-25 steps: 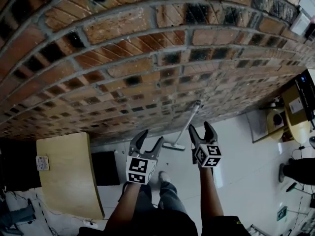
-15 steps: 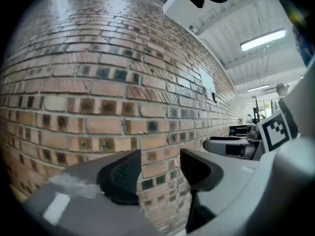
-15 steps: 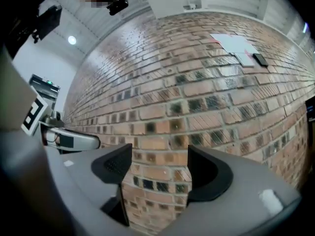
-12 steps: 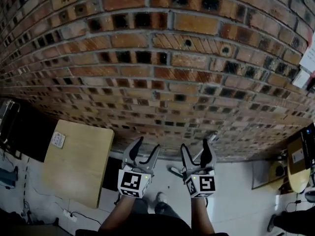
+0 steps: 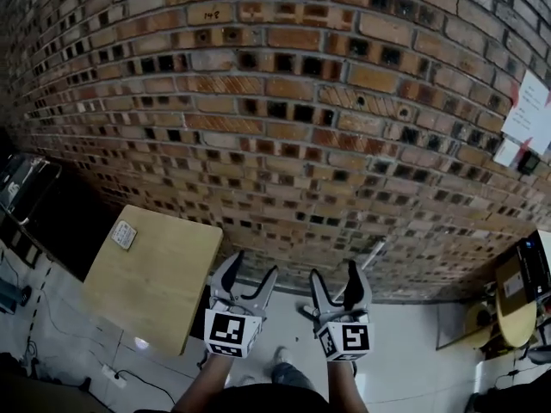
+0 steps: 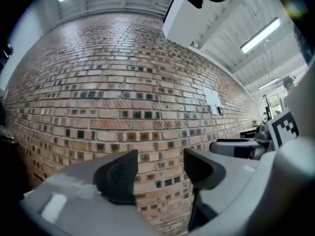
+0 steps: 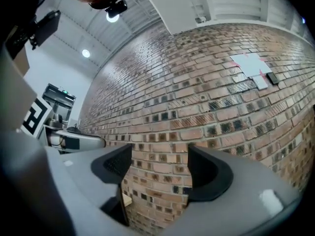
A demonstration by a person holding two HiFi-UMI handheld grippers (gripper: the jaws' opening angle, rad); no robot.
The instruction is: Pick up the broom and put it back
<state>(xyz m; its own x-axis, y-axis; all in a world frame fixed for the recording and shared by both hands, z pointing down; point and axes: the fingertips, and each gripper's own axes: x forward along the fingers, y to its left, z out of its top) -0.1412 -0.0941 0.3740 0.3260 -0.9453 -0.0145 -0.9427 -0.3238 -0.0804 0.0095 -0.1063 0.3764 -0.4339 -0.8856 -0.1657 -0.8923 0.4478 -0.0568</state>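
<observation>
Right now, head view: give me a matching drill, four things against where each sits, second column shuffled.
Things:
1. broom
2. wooden table
3. white papers
4. small label

Places:
A. stuck on the brick wall, far right
B. leaning against the foot of the wall
C. lying on the table, at a far corner
D. standing on the floor, at the left

Pairs: 1-B, 2-D, 3-A, 4-C
</observation>
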